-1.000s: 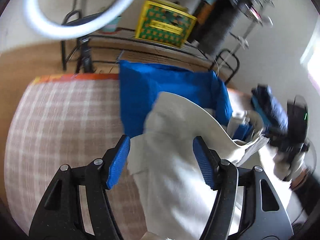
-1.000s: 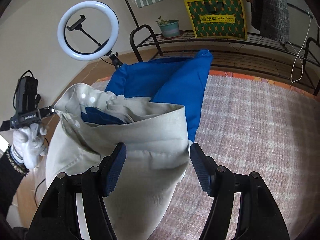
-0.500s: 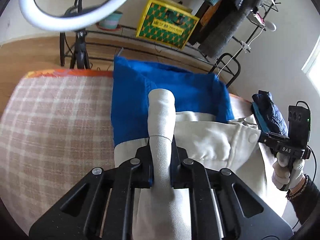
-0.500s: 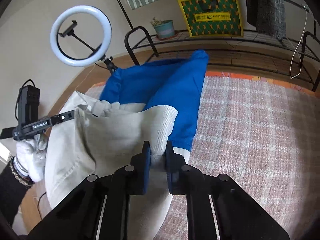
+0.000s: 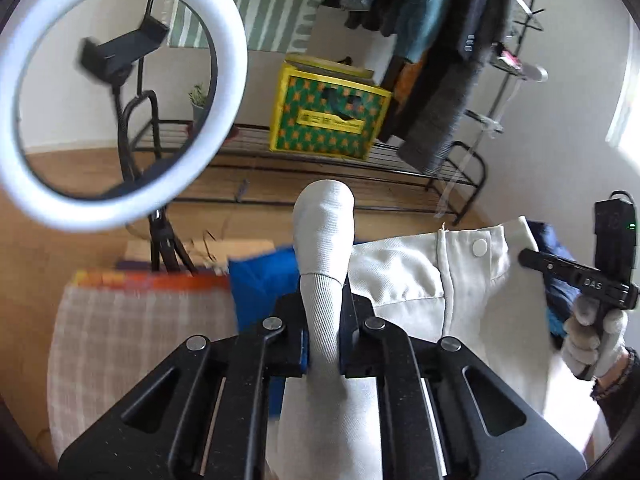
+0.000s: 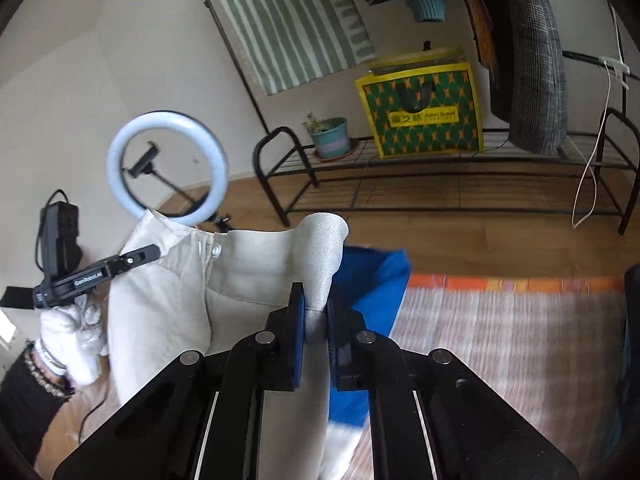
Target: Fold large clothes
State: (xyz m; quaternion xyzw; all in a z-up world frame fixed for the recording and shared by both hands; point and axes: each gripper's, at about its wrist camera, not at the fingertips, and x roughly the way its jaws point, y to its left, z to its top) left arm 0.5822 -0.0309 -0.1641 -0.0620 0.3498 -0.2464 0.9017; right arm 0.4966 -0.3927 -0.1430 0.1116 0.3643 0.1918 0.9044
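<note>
Cream trousers [image 5: 404, 272] hang lifted between my two grippers, waistband stretched across with a snap button [image 5: 480, 246] showing. My left gripper [image 5: 323, 332] is shut on one waistband corner, a fold of cloth sticking up past the jaws. My right gripper [image 6: 316, 320] is shut on the other corner of the cream trousers [image 6: 160, 312]. A blue garment [image 6: 372, 280] lies below on the checked pink cloth [image 6: 500, 344]; it also shows in the left wrist view [image 5: 264, 280].
A ring light on a tripod [image 5: 120, 92] stands close at the left. A black wire shoe rack [image 6: 460, 176] with a yellow-green bag [image 6: 420, 108] and a potted plant [image 6: 330, 138] lines the wall. Clothes hang above [image 5: 436, 40]. Wooden floor lies beyond the cloth.
Both grippers closed on the waistband corners about half a second ago and have since lifted the trousers up off the blue garment, tilting the views toward the wall.
</note>
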